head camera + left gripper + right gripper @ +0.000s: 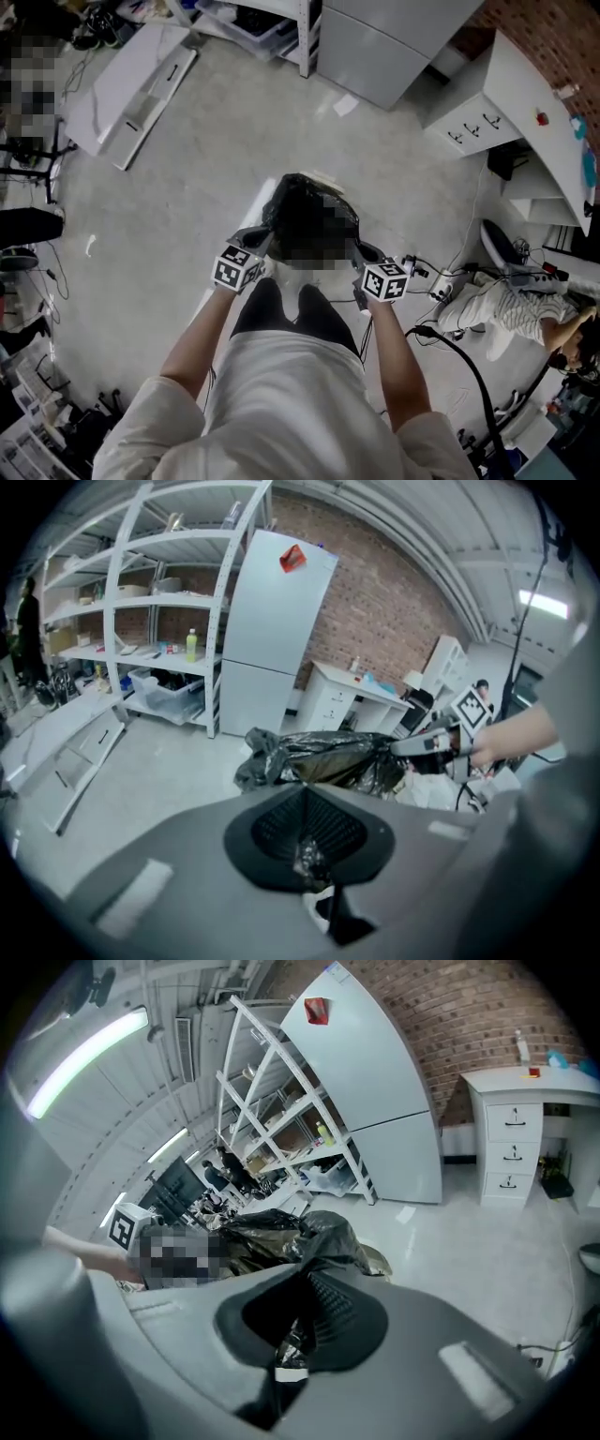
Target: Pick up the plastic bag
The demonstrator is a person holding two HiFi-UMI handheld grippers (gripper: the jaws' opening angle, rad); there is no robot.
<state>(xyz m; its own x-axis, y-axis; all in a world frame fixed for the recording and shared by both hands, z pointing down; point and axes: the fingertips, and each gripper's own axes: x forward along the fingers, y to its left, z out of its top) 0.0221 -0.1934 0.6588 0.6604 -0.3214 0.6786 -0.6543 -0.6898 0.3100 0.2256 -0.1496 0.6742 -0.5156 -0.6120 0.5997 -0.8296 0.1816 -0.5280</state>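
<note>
The black plastic bag (302, 190) hangs just in front of the person's knees, spread between the two tools: the left gripper (255, 240) has one side of its mouth and the right gripper (367, 253) has the other. Both sets of fingers are pressed tight together on a pinch of crinkled film. In the left gripper view a shiny fold is trapped deep in the closed jaws (306, 853), and the right gripper view shows the same (294, 1337). Taking it at two opposite edges makes sense to me, since thin film sags and slips from a single pinch, and two holds share the weight and keep the mouth from collapsing. Both tools slope downward with the bag slung between them, and from where I stand it looks clear of the pale concrete floor (187, 187), so the pickup seems well along. The risk I'd watch is the film tearing or sliding out of either pinch.
</note>
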